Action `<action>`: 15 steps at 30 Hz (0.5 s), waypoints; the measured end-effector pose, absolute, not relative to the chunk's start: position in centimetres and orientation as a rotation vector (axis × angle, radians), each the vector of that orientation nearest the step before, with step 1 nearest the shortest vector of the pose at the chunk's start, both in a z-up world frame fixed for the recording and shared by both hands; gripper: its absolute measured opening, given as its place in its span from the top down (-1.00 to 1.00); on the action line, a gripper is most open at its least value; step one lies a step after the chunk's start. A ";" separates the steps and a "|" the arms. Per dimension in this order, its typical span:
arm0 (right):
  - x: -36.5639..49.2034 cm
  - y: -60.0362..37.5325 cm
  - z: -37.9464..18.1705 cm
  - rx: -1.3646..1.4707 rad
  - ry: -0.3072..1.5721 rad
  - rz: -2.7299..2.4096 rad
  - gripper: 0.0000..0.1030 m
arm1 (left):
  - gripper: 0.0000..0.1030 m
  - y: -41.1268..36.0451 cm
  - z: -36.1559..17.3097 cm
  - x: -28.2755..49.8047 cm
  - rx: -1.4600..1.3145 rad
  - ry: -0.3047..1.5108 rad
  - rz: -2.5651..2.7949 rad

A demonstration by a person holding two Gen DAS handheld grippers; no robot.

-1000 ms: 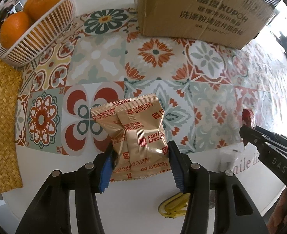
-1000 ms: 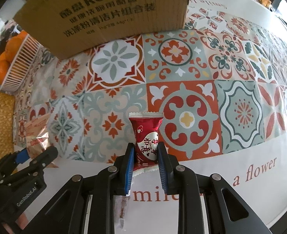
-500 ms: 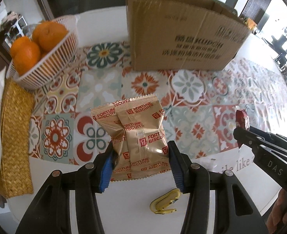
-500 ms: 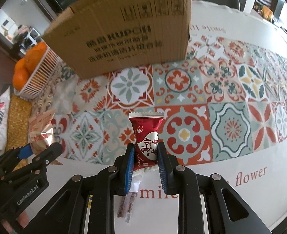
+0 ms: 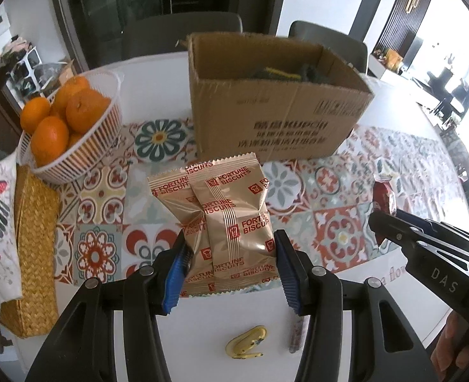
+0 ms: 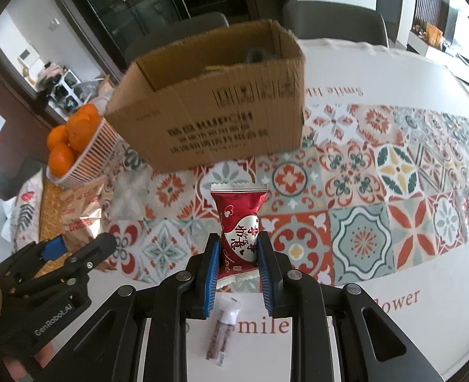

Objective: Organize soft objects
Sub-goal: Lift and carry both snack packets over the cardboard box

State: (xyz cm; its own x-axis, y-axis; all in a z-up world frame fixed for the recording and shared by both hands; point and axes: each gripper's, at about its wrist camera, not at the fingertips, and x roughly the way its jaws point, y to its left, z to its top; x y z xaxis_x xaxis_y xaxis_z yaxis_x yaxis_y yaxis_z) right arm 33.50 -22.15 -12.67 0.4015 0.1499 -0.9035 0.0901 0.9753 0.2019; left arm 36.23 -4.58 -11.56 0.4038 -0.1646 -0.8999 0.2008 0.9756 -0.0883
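Observation:
My left gripper is shut on two gold Fortune Biscuits packets, held above the table; it also shows in the right wrist view with the packets. My right gripper is shut on a red snack packet, also held up; this gripper and the red packet show at the right of the left wrist view. An open cardboard box stands beyond both, with dark and yellow items inside; it also shows in the right wrist view.
A white basket of oranges stands left of the box, on a straw mat. A yellow object and a small brown stick packet lie on the white table edge below the grippers. Chairs stand behind the table.
Both grippers have risen with their packets still held; the box now appears lower and farther, with its open top and contents in sight.

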 end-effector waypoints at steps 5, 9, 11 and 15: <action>33.7 -22.2 -10.9 0.233 1.115 0.052 0.52 | 0.01 -4.8 -9.8 36.5 0.033 1.087 -0.241; 33.8 -22.3 -9.4 0.235 1.076 0.062 0.52 | 0.01 -5.1 -8.5 36.8 0.034 1.057 -0.247; 34.0 -22.4 -8.8 0.237 1.060 0.066 0.52 | 0.01 -5.2 -7.9 36.9 0.033 1.043 -0.251; 34.2 -22.6 -7.6 0.244 1.027 0.075 0.52 | 0.01 -5.3 -6.6 37.4 0.032 1.012 -0.257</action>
